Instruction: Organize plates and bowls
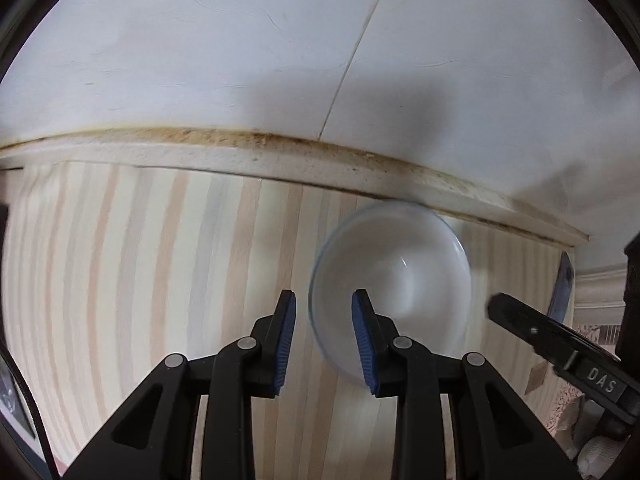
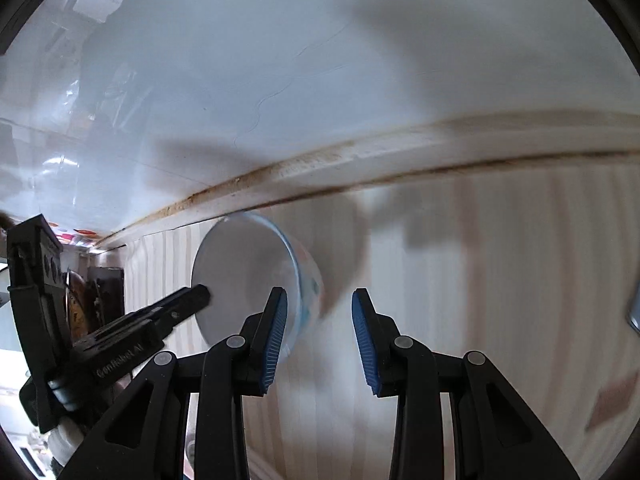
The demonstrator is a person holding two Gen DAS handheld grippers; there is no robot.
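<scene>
Reading "DAS" in white capitals on the black body of the right claw (image 1: 516,312) where it enters the left wrist view from the right; reading "GenRobot AI", small and partly blurred, on the black body of the left claw (image 2: 200,298) in the right wrist view. No other legible writing.

Showing a white round ceramic bowl (image 1: 390,280) with a thin blue line round the rim, plain and glossy white inside. Outside wall, seen from the right wrist (image 2: 256,276), white with a pale blue band and faint blurred coloured marks. Sitting on the pale wood-striped table (image 1: 140,272), close to the stained cream ledge (image 1: 240,152) along the foot of the white wall (image 1: 240,40).

Left claw (image 1: 324,336) spread wide, blue ribbed pads apart, gripping nothing; near rim of the bowl lying between its two fingers, one pad outside, the other over the inside. Contact with the rim impossible to tell.

Right claw (image 2: 320,332) likewise spread wide and holding nothing, the bowl just left of and partly behind its left pad (image 2: 276,340).
</scene>
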